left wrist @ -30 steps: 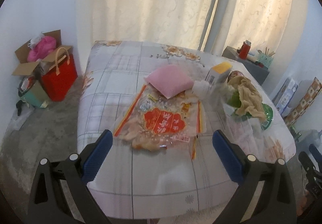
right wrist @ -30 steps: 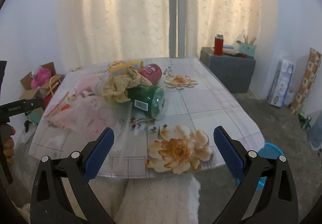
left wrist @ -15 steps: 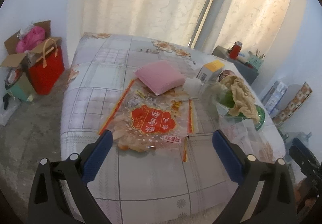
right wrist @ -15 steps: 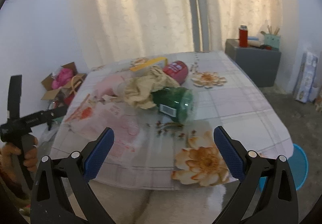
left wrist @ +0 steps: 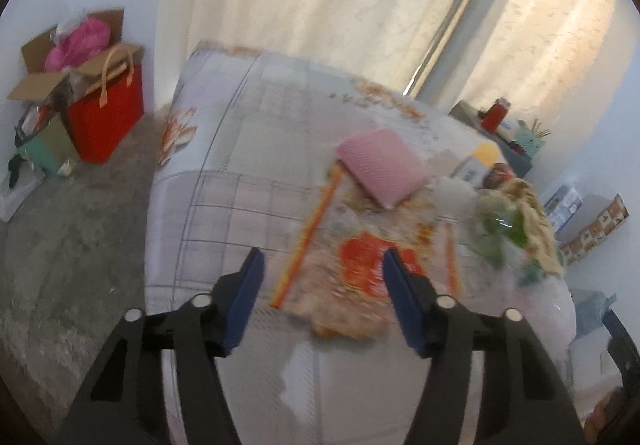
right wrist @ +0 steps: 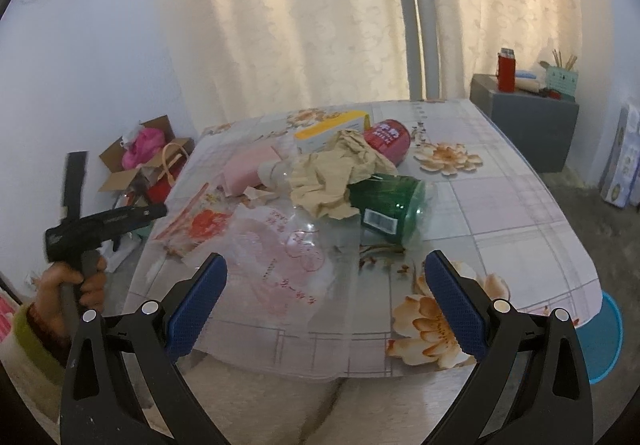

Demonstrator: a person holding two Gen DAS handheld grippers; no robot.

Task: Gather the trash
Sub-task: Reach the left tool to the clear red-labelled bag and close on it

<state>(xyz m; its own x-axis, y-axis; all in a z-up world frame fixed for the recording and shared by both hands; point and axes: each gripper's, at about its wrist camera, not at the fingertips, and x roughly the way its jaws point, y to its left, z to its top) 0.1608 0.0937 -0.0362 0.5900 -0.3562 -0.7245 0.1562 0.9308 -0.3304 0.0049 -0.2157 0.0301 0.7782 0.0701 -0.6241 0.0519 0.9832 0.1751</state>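
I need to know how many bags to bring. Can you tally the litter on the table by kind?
Plastic wrappers or bags: 2 (red-printed wrapper, clear pink-printed bag)
Bottles: 2 (green bottle, clear bottle)
Cans: 1 (red can)
Boxes: 1 (yellow-topped box)
Crumpled paper: 1
Pink packs: 1
Total: 8

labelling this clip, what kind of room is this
Probably a room in a home: a table under a floral cloth strewn with trash, long cream curtains behind it, and a cardboard box on the bare floor.
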